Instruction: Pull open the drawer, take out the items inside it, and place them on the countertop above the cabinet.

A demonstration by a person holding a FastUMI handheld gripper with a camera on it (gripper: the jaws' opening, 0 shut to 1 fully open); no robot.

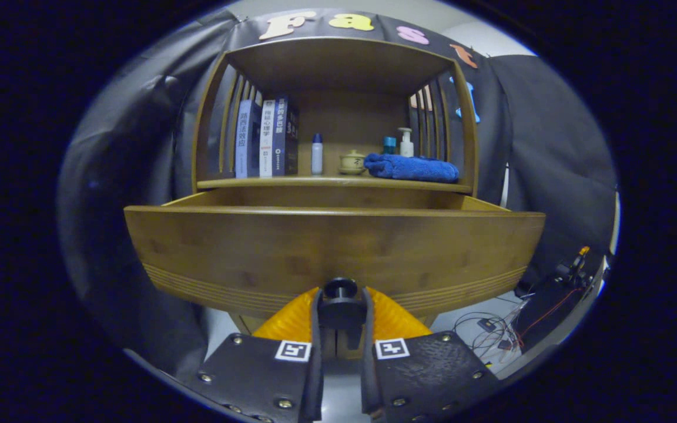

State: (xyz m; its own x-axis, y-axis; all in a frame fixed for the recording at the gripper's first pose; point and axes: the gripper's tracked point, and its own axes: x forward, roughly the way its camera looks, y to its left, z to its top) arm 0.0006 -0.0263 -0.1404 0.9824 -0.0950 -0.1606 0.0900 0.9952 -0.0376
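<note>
While the drawer stands pulled out from under the cabinet's shelf, its tall wooden front hides whatever lies inside, so the items to be lifted cannot be made out from this low angle. Going from the left across the counter above the drawer, a row of upright books leans against the slatted side, then a small white bottle with a blue cap, a little lidded ceramic pot, a folded blue towel, and behind it a pump bottle beside a teal-capped one. Bare shelf shows between the bottle and the books' foot, a likely spot to set things down. Low at the drawer front's middle sits the round dark knob, and the tongs are clamped on it, one finger pressing each side of its stem. The drawer looks like stiff, solid bamboo, fairly heavy and rigid; the knob is the only sound place to hold it, and its smooth round form could slip under a loose grip. To the right, beyond the cabinet, loose cables lie on the floor.
</note>
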